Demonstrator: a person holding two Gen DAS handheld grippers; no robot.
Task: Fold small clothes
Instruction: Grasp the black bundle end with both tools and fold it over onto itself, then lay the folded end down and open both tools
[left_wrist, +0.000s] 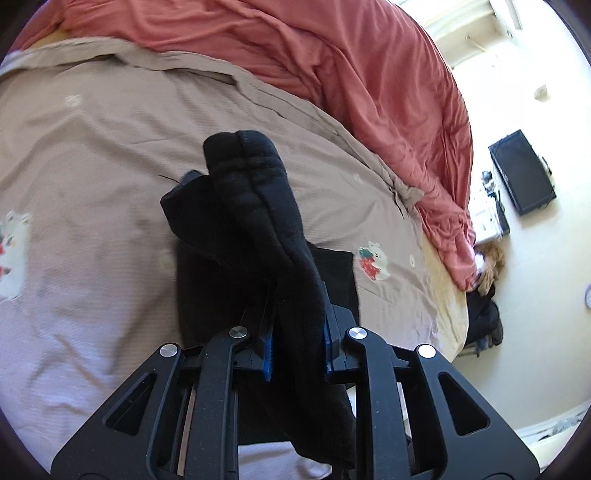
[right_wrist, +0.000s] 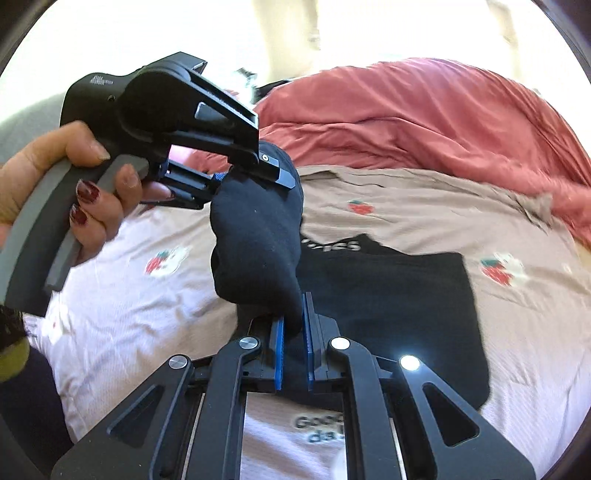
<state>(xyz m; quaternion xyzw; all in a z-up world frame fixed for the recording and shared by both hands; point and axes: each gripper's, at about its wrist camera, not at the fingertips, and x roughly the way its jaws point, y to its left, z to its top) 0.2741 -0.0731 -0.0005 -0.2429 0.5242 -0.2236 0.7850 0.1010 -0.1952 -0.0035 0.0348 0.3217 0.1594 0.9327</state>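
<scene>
Mid-fold: black sock (right_wrist: 255, 240) held aloft over the bed (left_wrist: 92, 184), one end clamped in the left gripper (left_wrist: 297, 343), the other clamped in the right gripper (right_wrist: 293, 343). Next move, likely: bring ends together, lay sock down beside the black garment (right_wrist: 406, 295). Strawberry-print sheet, pink duvet (left_wrist: 351, 74); sunlit floor beyond.

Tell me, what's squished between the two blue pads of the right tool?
A black sock. The right wrist view shows its end pinched between the right tool's blue pads.
</scene>
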